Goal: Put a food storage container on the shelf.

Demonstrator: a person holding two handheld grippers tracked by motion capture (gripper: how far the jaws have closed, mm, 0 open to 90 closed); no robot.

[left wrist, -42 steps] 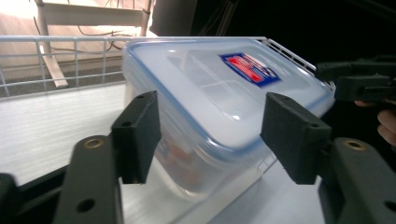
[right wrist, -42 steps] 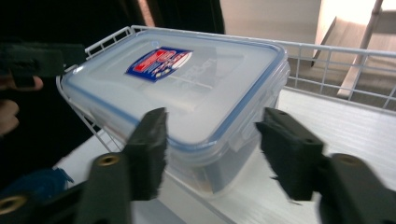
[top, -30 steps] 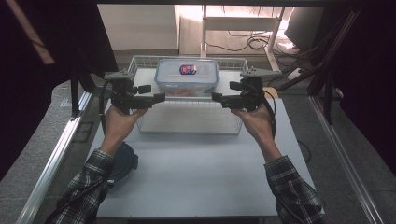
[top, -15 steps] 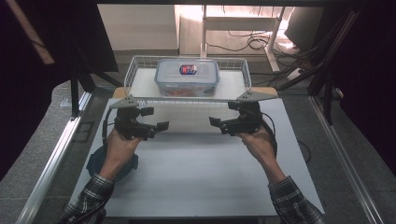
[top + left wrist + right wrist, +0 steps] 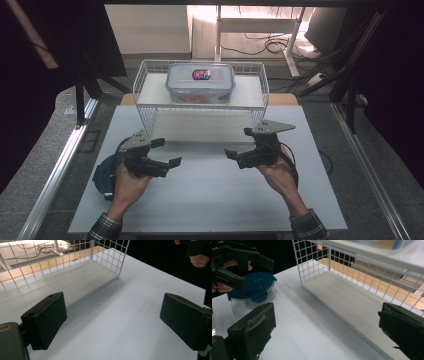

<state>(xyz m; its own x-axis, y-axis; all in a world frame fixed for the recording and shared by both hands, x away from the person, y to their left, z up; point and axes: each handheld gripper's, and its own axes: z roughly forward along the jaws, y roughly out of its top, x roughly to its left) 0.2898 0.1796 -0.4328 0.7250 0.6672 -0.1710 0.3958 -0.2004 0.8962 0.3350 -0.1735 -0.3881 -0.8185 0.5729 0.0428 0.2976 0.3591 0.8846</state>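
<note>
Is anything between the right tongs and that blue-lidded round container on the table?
Yes: the left tongs and the hand holding them sit between the right tongs and the blue-lidded round container. Both tongs have just been opening, with nothing between their jaws.

No legible text or labels anywhere

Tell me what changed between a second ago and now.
Both claws, left claw and right claw, let go of the clear rectangular plastic lidded box, opening empty, and drew back toward the person. The box stays atop the white wire rack; the round blue-lidded container is unmoved.
</note>
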